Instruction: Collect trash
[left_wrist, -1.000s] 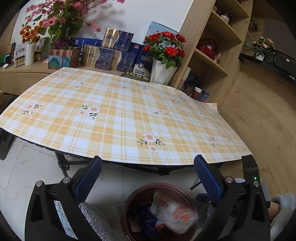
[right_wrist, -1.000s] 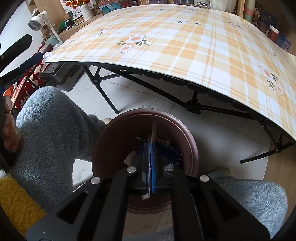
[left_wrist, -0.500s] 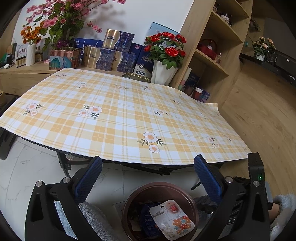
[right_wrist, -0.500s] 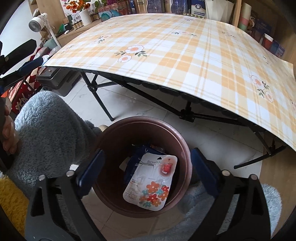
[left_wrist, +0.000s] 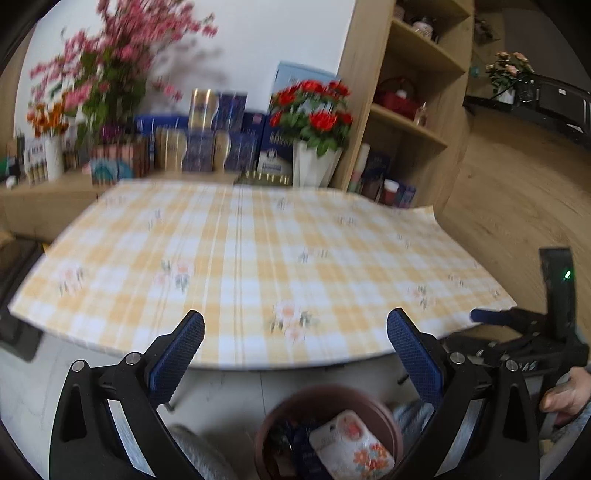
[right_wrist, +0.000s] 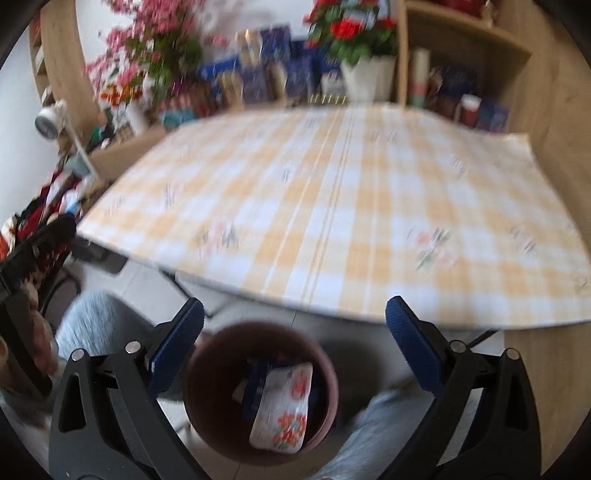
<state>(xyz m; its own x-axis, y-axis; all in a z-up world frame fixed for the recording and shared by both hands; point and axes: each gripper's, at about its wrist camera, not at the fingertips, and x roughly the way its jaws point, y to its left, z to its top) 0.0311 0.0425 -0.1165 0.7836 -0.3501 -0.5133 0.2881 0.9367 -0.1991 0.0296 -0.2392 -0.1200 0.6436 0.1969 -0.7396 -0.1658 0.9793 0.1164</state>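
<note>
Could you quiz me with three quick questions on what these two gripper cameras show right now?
1. True or false: the flowered white packet lies inside the brown bin.
2. Which is right about the right gripper? A: shut on the packet. B: open, nothing between its fingers. C: shut on the bin's rim.
3. Fill in: the bin stands on the floor, in front of the table's near edge, and the table wears a yellow checked ____.

Key:
1. True; a dark blue packet lies beside it.
2. B; the left gripper is open too.
3. Tablecloth.
</note>
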